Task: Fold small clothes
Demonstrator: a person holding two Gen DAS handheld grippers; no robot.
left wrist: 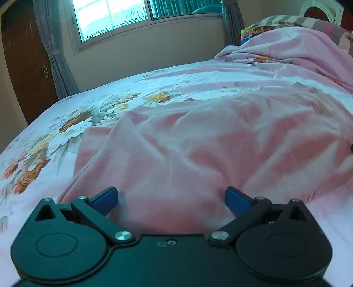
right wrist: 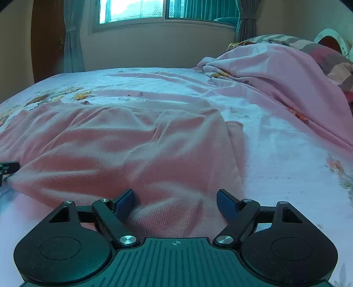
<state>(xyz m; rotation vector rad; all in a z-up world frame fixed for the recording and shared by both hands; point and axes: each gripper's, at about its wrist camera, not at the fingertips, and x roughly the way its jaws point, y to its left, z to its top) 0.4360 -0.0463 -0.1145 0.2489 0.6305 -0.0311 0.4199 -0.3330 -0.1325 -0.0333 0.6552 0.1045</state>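
Observation:
A pink knit garment (left wrist: 198, 141) lies spread and wrinkled on the floral bed sheet (left wrist: 66, 123). My left gripper (left wrist: 171, 199) hovers low over the garment's near hem, open, its blue pads (left wrist: 106, 198) wide apart with cloth below them but not pinched. In the right wrist view the same pink garment (right wrist: 110, 150) fills the left and middle. My right gripper (right wrist: 175, 202) is open over its near right corner, blue pads (right wrist: 227, 204) spread, nothing pressed between them. A dark part of the left gripper shows at that view's left edge (right wrist: 8, 166).
A heaped pink blanket (right wrist: 275, 72) and striped pillows (left wrist: 293, 21) lie at the bed's far right. A window (left wrist: 114, 17) with grey curtains and a brown door (left wrist: 26, 66) stand beyond the bed. Bare sheet (right wrist: 286, 167) lies right of the garment.

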